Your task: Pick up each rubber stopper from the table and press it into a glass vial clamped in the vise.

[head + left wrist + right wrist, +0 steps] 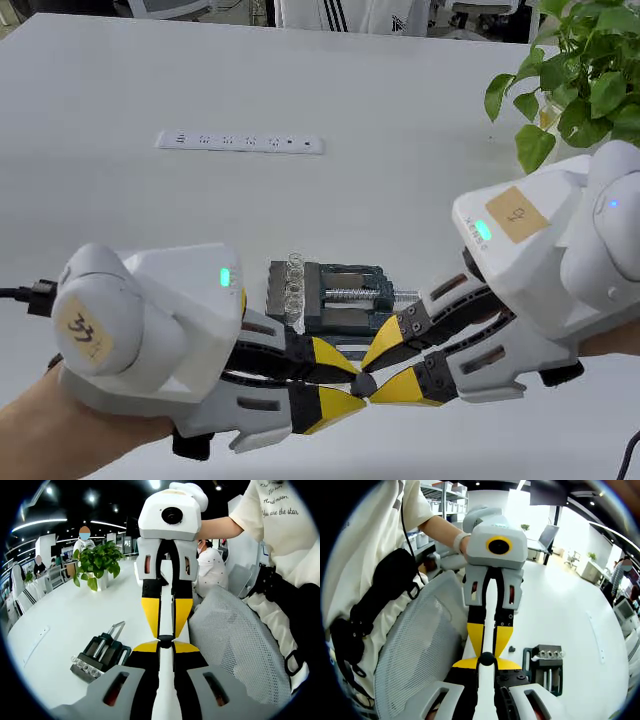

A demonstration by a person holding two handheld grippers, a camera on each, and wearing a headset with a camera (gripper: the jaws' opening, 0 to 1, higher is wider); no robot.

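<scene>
White left gripper (358, 386), lower left, and right gripper (374, 382), lower right, meet tip to tip. Both pairs of fingers are pinched almost closed on a small dark rubber stopper (365, 384), mostly hidden between them. They cover the near edge of the vise (340, 300) on the surface (120, 90). The glass vials (295, 288) blur together in the head view; the right gripper view shows their open mouths.

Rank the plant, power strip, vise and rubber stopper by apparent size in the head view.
Largest: plant, though cut off by the frame.
Next: vise and power strip, about alike; the strip is thinner but farther, so unranked.
Smallest: rubber stopper.
</scene>
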